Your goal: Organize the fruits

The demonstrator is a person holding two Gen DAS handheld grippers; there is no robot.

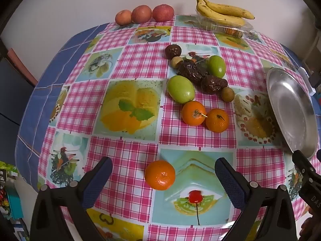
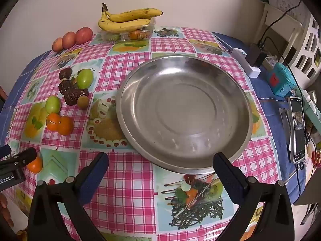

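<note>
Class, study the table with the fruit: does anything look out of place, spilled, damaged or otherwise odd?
One orange sits alone near the table's front, apart from the other two oranges beside the main fruit cluster. The bananas rest on top of a clear plastic box. The steel plate is empty. Nothing looks spilled or damaged.

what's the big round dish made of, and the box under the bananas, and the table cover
Big round dish: looks like steel or aluminium, grey with a dull brushed sheen and soft reflections.
Box under the bananas: thin clear plastic, glossy; fruit shows through its walls.
Table cover: probably vinyl or oilcloth, since the printed checks and pictures lie smooth with a slight shine; coated cloth is possible.
</note>
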